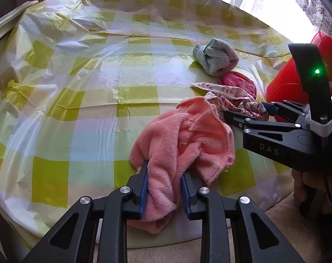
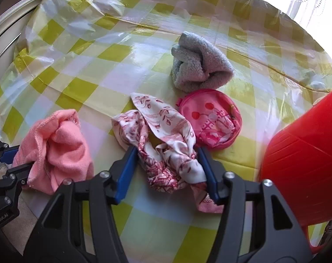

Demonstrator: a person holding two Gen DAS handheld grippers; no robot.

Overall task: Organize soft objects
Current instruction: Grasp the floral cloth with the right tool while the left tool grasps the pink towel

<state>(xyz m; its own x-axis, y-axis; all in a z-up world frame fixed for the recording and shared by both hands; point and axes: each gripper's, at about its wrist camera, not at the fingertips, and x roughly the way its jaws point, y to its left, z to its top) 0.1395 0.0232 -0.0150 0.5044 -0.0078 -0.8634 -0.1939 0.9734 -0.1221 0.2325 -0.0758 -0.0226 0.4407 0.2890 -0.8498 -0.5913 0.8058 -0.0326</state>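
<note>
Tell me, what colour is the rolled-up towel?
Pale grey-blue towel, clearest in the right wrist view.

Two close wrist views, steeply down over one checked tablecloth [image 1: 78, 70], shared cloth heap.

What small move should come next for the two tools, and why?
Probably lift both cloths toward the red basket: the left tool already pinches the pink towel, and the right tool brackets the floral cloth.
</note>
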